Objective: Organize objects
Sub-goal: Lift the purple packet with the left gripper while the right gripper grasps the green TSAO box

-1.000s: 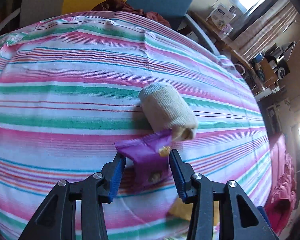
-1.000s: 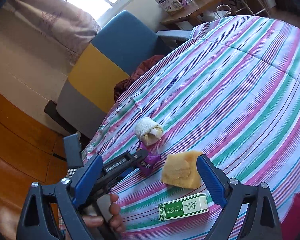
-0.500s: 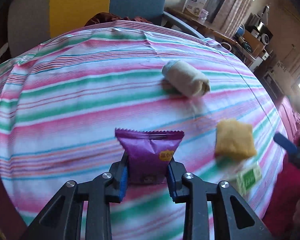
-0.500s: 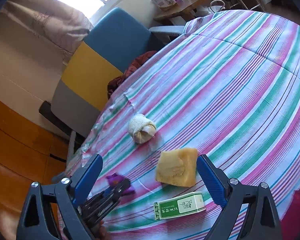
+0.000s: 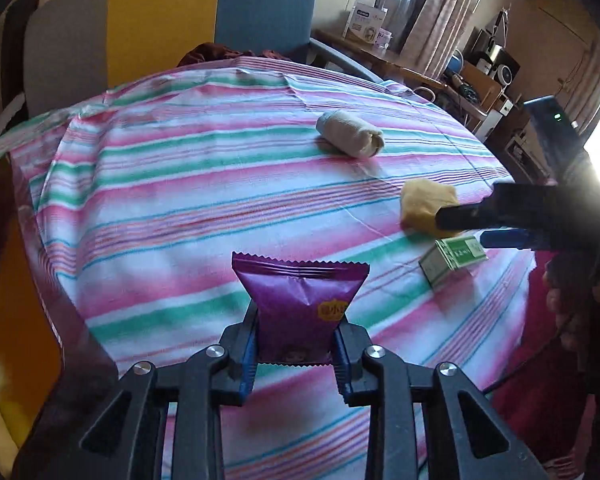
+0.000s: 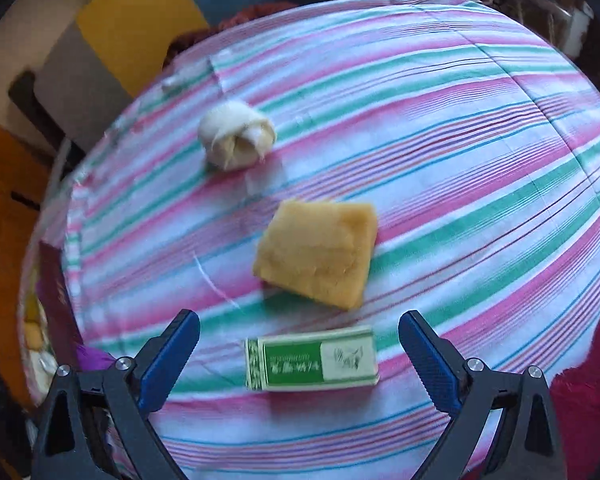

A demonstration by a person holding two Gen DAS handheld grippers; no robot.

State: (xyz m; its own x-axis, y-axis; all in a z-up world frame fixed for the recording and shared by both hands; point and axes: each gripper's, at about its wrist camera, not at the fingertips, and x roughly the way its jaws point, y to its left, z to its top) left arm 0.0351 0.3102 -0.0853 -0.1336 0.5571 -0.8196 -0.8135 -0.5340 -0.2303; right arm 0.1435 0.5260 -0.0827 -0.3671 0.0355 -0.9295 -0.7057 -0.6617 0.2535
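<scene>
Striped cloth (image 6: 440, 128) bare rightward; right claw (image 6: 300, 354) opening over green box (image 6: 312, 360).

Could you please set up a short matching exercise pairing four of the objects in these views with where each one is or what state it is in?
Things:
1. purple snack packet
2. green and white box
3. yellow sponge
4. rolled beige cloth

Places or states:
A. lying on the striped cloth between the open right gripper's fingers, not pressed
B. farthest from the right gripper, toward the chair
C. clamped in the left gripper, clear of the table
D. flat on the cloth just beyond the box

Pairs: 1-C, 2-A, 3-D, 4-B
</scene>
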